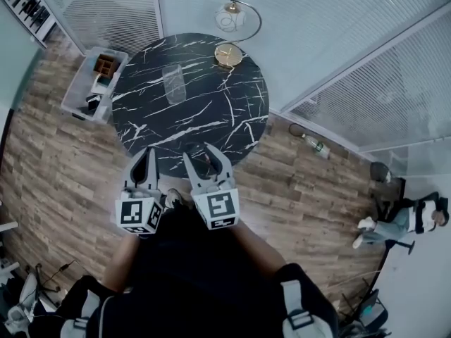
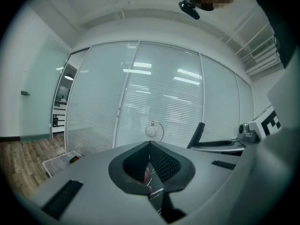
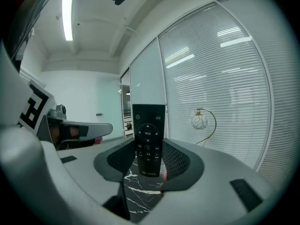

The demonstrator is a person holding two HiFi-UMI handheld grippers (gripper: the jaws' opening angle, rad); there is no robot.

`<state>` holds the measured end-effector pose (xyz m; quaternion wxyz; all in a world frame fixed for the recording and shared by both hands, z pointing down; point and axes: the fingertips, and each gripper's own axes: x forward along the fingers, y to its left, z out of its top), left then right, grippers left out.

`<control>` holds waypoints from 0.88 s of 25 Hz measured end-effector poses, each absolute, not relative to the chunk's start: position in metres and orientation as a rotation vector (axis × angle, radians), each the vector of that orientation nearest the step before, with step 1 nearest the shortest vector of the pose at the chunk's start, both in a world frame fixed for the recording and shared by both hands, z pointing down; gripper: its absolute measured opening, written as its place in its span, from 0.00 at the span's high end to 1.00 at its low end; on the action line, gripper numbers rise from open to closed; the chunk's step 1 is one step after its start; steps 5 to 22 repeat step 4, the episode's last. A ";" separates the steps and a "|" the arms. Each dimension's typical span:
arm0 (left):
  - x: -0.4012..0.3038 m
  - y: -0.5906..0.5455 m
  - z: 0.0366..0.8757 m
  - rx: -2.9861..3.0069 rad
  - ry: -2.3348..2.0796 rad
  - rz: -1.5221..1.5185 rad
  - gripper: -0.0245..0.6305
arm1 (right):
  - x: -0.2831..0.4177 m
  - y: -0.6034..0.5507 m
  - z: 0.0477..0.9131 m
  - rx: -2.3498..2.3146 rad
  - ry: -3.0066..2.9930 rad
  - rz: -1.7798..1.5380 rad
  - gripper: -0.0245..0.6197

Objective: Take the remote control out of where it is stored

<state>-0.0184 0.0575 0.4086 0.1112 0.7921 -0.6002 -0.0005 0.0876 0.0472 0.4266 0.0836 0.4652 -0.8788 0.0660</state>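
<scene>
Half over the marble table's (image 1: 211, 111) near edge, the right gripper (image 1: 201, 153) clamps an upright black remote control (image 3: 149, 142). Beside it, the left gripper (image 1: 148, 153) is closed, empty.

The round surface (image 1: 211, 111) looks like polished black marble with white veins, glossy. Around it the floor (image 1: 56, 160) is matt wood-grain plank. At the surface's far edge, the lamp (image 1: 229, 53) has a shiny brass-like metal base. The remote control (image 3: 148, 139) is matt black plastic. The right gripper (image 3: 149, 165) is smooth grey plastic with dark textured pads (image 3: 174, 160).
</scene>
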 end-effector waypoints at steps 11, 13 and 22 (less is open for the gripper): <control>-0.017 0.061 0.412 2.313 -1.758 -0.001 0.95 | 0.088 0.051 0.429 1.379 -2.625 0.205 0.68; -0.017 0.061 0.412 2.313 -1.758 -0.001 0.95 | 0.088 0.051 0.429 1.379 -2.625 0.205 0.68; -0.017 0.061 0.412 2.313 -1.758 -0.001 0.95 | 0.088 0.051 0.429 1.379 -2.625 0.205 0.68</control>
